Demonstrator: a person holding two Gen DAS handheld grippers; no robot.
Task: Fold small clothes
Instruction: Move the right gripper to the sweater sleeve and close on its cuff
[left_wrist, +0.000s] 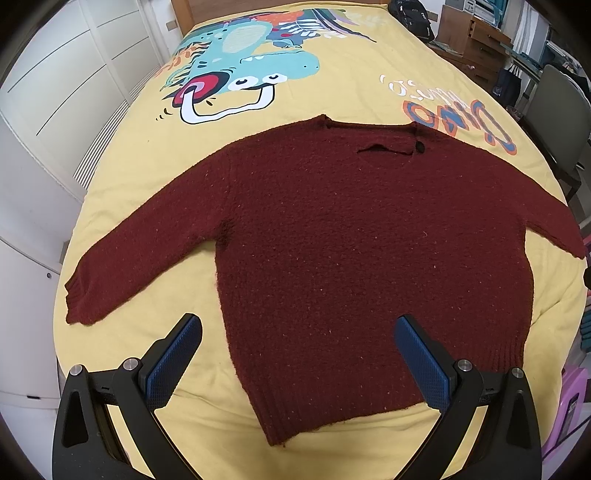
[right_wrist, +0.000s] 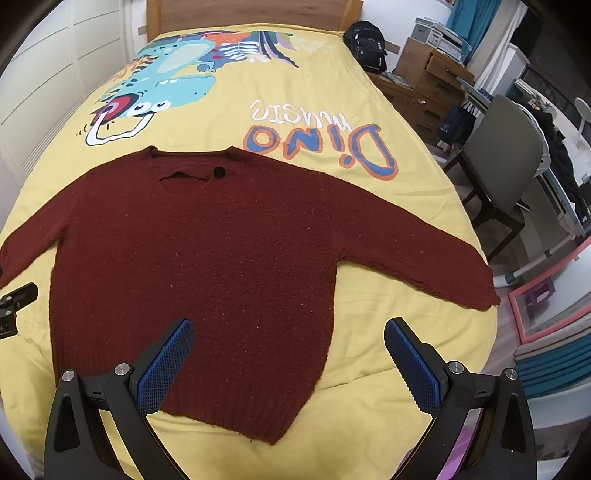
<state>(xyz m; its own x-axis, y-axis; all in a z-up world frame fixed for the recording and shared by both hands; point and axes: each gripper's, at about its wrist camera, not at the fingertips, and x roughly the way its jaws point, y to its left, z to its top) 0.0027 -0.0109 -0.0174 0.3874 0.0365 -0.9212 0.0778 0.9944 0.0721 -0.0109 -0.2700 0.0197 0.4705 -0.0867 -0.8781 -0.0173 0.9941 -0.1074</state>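
Note:
A dark red knitted sweater (left_wrist: 351, 236) lies flat on the yellow bedspread (left_wrist: 332, 85), neck away from me, both sleeves spread out to the sides. It also shows in the right wrist view (right_wrist: 192, 258). My left gripper (left_wrist: 297, 332) is open and empty, held above the sweater's lower left hem. My right gripper (right_wrist: 288, 336) is open and empty above the lower right hem. The left gripper's body (right_wrist: 14, 306) shows at the left edge of the right wrist view.
The bedspread carries a dinosaur print (right_wrist: 162, 88) and lettering (right_wrist: 321, 140). A wooden headboard (right_wrist: 251, 14) is at the far end. White wardrobe doors (left_wrist: 55, 92) stand left. A grey chair (right_wrist: 506, 162), a black backpack (right_wrist: 369, 44) and drawers (right_wrist: 428, 81) stand right.

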